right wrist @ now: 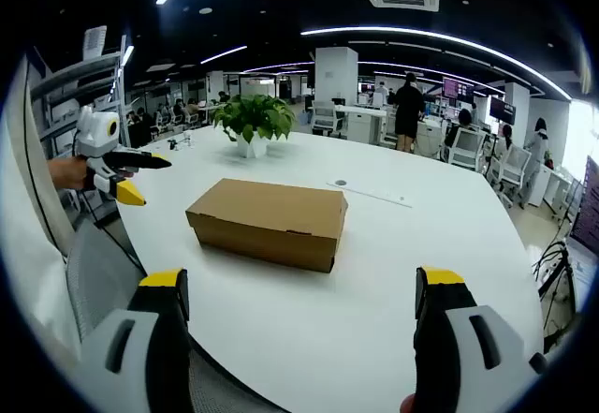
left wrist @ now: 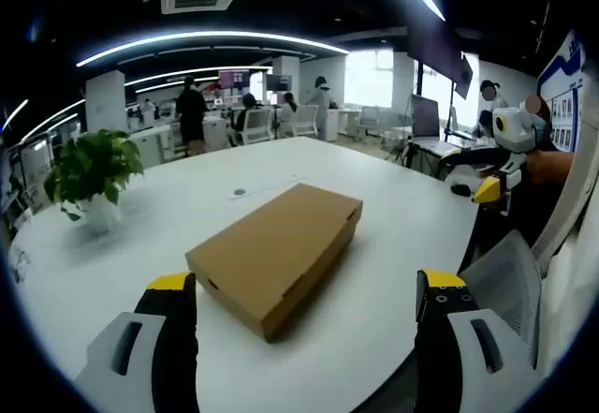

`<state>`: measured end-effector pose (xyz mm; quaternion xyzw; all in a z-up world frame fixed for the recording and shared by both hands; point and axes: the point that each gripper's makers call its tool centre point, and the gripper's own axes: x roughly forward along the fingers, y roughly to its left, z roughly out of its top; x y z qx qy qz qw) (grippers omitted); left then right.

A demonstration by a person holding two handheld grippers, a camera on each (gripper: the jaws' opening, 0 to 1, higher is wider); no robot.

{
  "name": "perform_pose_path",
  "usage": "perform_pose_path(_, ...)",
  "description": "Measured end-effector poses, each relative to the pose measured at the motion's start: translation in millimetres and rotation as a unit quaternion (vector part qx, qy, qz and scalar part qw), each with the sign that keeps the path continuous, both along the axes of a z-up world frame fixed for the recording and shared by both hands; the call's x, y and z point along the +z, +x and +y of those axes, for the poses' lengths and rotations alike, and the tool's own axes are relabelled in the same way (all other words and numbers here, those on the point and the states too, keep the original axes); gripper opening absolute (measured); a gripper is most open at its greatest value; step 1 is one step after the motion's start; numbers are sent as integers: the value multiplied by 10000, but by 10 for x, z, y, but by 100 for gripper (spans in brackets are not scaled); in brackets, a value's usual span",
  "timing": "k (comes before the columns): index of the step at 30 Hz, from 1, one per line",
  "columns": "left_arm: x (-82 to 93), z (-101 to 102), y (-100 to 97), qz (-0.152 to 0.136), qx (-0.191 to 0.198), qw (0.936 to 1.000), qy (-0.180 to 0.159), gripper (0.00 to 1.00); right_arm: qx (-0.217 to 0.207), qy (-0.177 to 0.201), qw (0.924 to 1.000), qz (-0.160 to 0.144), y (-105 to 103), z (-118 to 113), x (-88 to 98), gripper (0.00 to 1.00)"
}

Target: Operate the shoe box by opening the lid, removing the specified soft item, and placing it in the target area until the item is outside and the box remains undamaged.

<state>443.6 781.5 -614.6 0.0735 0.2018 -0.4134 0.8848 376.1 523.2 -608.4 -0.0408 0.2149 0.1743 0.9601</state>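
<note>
Currently shoe box (left wrist: 276, 252) sits lid closed on the white table (left wrist: 187, 207), dead centre, 12 o'clock from both grippers. Left gripper (left wrist: 307, 296) jaws wide apart, holding nothing, short of the box. Right gripper (right wrist: 304, 296) same: wide, nothing held. Potted plant (right wrist: 251, 121) beyond the box at 11 o'clock in the right gripper view.

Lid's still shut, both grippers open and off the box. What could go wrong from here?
1. The shoe box is thin cardboard; prying the closed lid with one gripper could crease or tear it.
2. Nothing braces the box on the smooth white table, so it may slide.
3. The potted plant stands behind it.
</note>
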Motion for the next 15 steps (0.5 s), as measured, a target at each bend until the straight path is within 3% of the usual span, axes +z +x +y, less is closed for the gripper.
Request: perform_pose_path(15,-5,-18,-2,-2,-6,10000,27,100,-22,17,10000,5,-19,-22,-10,96)
